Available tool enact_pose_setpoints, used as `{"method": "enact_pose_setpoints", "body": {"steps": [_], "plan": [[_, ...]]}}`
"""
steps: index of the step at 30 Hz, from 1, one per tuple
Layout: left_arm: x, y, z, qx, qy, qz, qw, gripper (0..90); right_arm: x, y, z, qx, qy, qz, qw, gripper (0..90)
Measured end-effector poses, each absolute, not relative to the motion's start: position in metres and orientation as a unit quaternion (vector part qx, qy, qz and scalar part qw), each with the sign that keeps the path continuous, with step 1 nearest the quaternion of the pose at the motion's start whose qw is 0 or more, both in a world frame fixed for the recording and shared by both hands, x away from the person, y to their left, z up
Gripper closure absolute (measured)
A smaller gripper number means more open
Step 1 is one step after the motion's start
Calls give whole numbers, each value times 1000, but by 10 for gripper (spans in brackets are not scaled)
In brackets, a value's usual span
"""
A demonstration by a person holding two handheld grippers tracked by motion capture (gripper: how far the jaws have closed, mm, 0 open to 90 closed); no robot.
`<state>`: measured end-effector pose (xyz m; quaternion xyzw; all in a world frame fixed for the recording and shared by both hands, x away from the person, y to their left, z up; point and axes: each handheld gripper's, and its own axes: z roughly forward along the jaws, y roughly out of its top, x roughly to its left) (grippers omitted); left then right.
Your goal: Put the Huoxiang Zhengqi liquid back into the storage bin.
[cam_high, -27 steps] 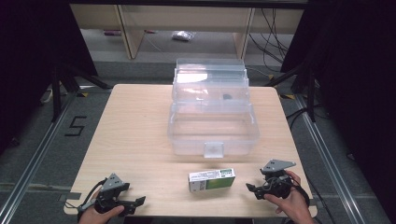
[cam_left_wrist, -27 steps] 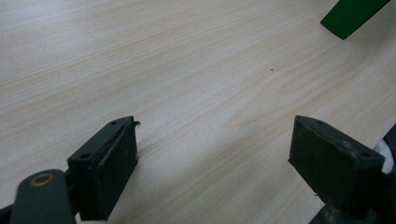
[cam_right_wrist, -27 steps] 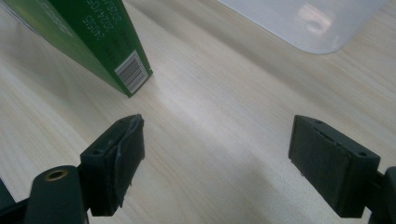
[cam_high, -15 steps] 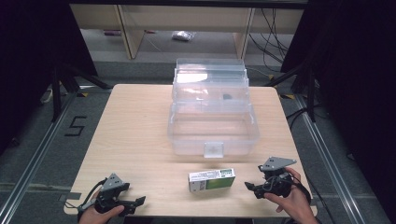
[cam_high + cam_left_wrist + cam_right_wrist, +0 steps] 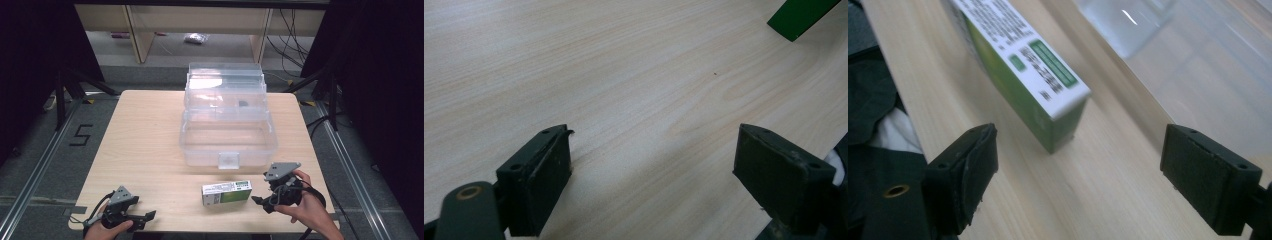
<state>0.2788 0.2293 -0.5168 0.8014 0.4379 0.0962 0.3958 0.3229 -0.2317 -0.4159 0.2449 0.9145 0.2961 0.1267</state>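
A green and white carton [image 5: 226, 192] lies flat near the table's front edge, in front of a clear plastic box [image 5: 228, 137] with its lid raised. My right gripper [image 5: 259, 200] is open just right of the carton, jaws pointing at its short end. In the right gripper view the carton [image 5: 1023, 65] sits ahead between the spread jaws, untouched. My left gripper [image 5: 150, 216] is open at the front left corner, over bare wood. A green corner of the carton [image 5: 799, 15] shows far off in the left gripper view.
The wooden table [image 5: 140, 145] has bare room on its left half. The clear box's latch [image 5: 228, 160] faces the front edge. Shelving and cables [image 5: 295, 30] stand beyond the table on the floor.
My right gripper has dipped slightly and edged toward the carton's right end. The left gripper has stayed put.
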Motion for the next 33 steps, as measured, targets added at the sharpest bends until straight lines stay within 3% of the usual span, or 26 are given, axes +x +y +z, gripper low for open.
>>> {"method": "enact_pose_setpoints", "body": {"steps": [15,33], "plan": [[279,230,-517,802,437,96,396,148,339,-173,-415,162,954,233,99,170],[280,231,-516,808,435,97,385,148,358,-140,-428,111,975,180,64,196]]}}
